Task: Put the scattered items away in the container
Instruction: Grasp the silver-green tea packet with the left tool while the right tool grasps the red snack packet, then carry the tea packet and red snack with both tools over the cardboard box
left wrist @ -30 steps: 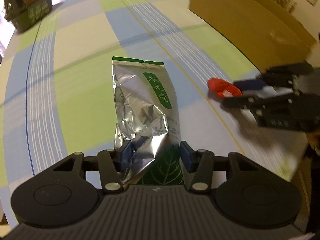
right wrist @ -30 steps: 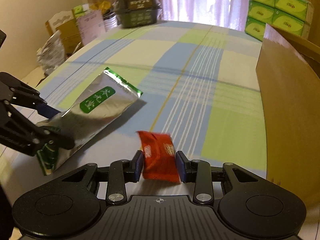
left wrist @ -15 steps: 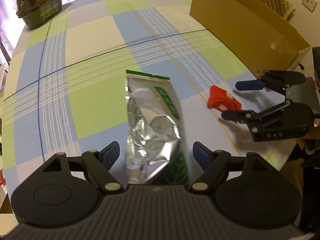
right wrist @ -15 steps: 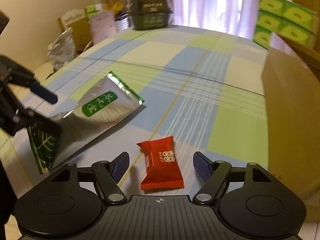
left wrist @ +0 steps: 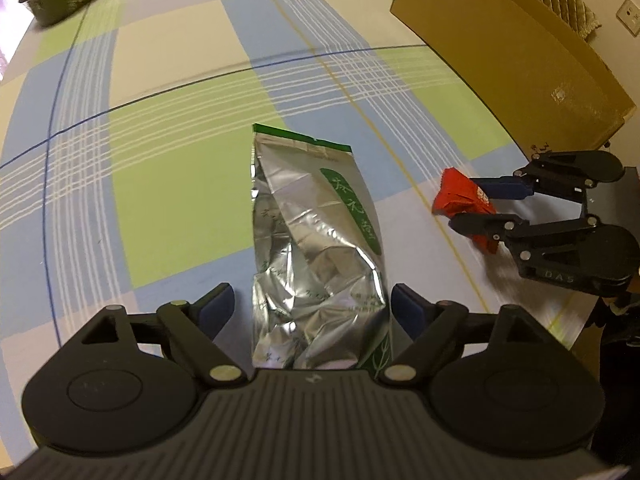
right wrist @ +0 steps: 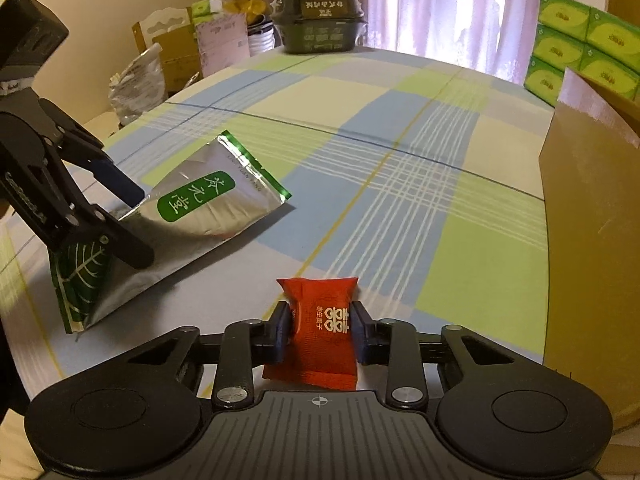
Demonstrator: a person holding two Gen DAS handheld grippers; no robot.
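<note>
Since 0.5 s ago, right gripper (right wrist: 319, 334) fingers pinch the light, crinkly red packet (right wrist: 322, 326); left gripper (left wrist: 312, 308) fingers spread around the slippery foil pouch (left wrist: 316, 248).

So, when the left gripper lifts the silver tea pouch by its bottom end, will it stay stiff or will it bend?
The silver tea pouch is crinkled foil, so it will probably flex and sag from the left gripper, whose jaws stand open around it. It looks partly filled, so likely light. The shiny film may be slippery; a pinch on the flat sealed end seems safer.
</note>
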